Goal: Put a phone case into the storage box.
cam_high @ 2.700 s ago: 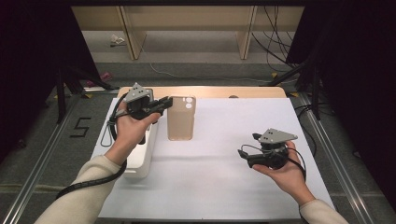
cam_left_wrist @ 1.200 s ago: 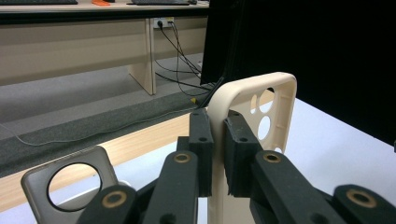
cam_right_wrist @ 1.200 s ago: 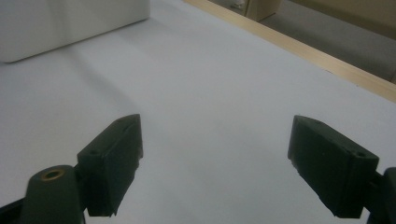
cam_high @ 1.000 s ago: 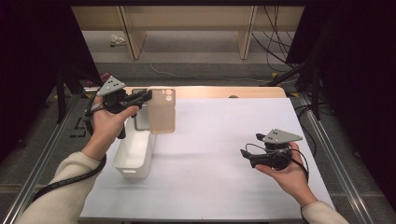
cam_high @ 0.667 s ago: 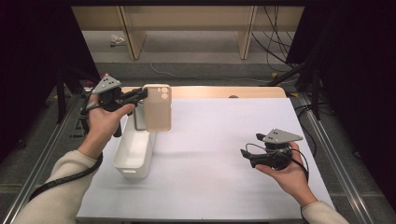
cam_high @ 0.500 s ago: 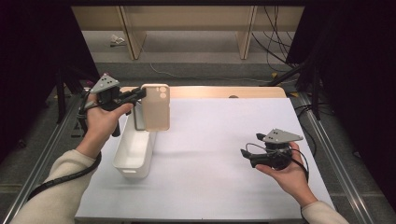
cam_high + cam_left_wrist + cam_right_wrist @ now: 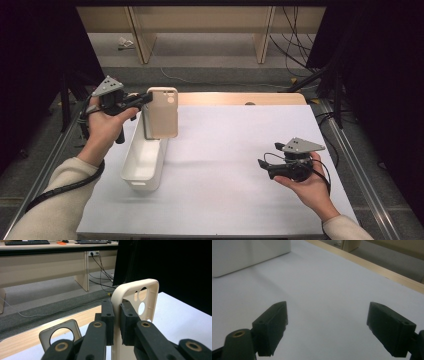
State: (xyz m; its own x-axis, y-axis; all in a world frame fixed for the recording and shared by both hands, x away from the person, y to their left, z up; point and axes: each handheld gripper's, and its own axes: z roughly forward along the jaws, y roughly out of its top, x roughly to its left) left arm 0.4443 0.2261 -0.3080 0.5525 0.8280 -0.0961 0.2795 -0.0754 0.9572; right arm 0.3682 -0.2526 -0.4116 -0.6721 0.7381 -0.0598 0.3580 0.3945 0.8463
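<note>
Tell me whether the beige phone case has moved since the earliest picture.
Yes. The beige phone case, clamped in the left gripper, has shifted left across the high view, from over the white table cover to above the white bin.

Grey case [image 7: 61, 336] — lower half hidden behind the fingers [image 7: 108, 322].

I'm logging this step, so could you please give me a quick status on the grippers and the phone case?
Left gripper shut on beige phone case, held upright over white bin. Right gripper open, empty. Second case stands below.
</note>
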